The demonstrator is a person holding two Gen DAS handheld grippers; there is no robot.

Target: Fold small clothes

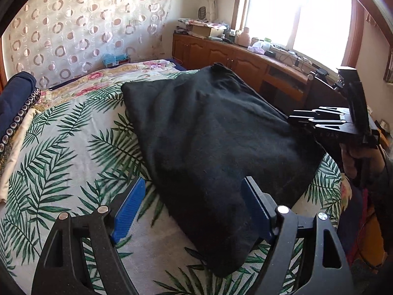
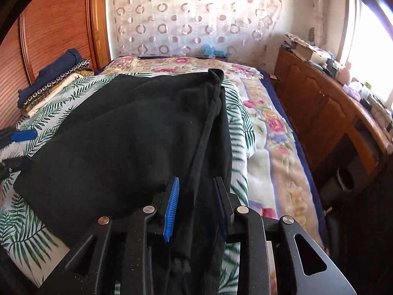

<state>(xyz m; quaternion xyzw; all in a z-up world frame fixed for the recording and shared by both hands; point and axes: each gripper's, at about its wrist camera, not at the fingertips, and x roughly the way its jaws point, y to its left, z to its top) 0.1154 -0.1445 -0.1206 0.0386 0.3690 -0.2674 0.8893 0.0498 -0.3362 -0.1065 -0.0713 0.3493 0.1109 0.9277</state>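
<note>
so the garment (image 1: 221, 152) is plain black, no print at all, sitting on a sheet (image 1: 61, 162) that's off-white with dark green palm fronds all over. under that at 12 o'clock there's a cream blanket (image 2: 270, 127) with pink and lilac flowers and a navy edge. curtain (image 1: 81, 24) up top is sheer white with brownish pink rings and dots. at 9 o'clock a stack of fabric (image 2: 54, 81), navy on top, then a dark band with pale circles, then cream. cabinet (image 1: 221, 54) at 1 o'clock is reddish brown wood. both tools are black with bright blue pads (image 1: 129, 211), same blue on the other one (image 2: 171, 209)
</note>
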